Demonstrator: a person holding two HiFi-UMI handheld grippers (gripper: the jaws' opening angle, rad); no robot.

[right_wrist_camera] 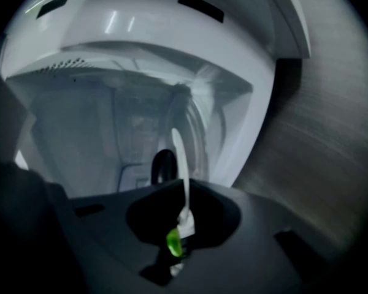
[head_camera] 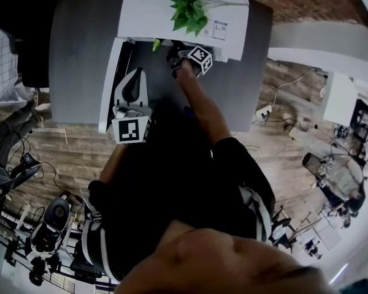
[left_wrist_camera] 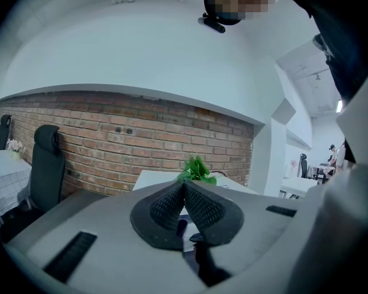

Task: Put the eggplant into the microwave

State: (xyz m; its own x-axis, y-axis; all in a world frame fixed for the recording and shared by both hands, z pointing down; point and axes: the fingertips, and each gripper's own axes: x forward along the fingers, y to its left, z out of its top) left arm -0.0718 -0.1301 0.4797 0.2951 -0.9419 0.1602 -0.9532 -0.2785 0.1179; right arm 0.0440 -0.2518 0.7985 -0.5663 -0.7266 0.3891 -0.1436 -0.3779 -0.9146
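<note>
The white microwave [head_camera: 172, 17] stands on a grey table with its door [head_camera: 108, 84] swung open to the left. My right gripper [head_camera: 173, 54] reaches into the opening. In the right gripper view its jaws [right_wrist_camera: 183, 192] are shut on the eggplant's green stem end [right_wrist_camera: 173, 242], where a white loop sticks up. The dark eggplant body [right_wrist_camera: 164, 164] pokes out beyond the jaws, inside the microwave cavity [right_wrist_camera: 92, 133]. My left gripper [head_camera: 134, 79] hovers by the open door, its pads [left_wrist_camera: 172, 204] pressed together with nothing between them.
A green plant [head_camera: 189, 8] sits on top of the microwave and also shows in the left gripper view as the plant [left_wrist_camera: 197, 169]. A brick wall [left_wrist_camera: 110, 146] lies behind. Grey table [head_camera: 80, 54] extends left; wooden floor and cables surround it.
</note>
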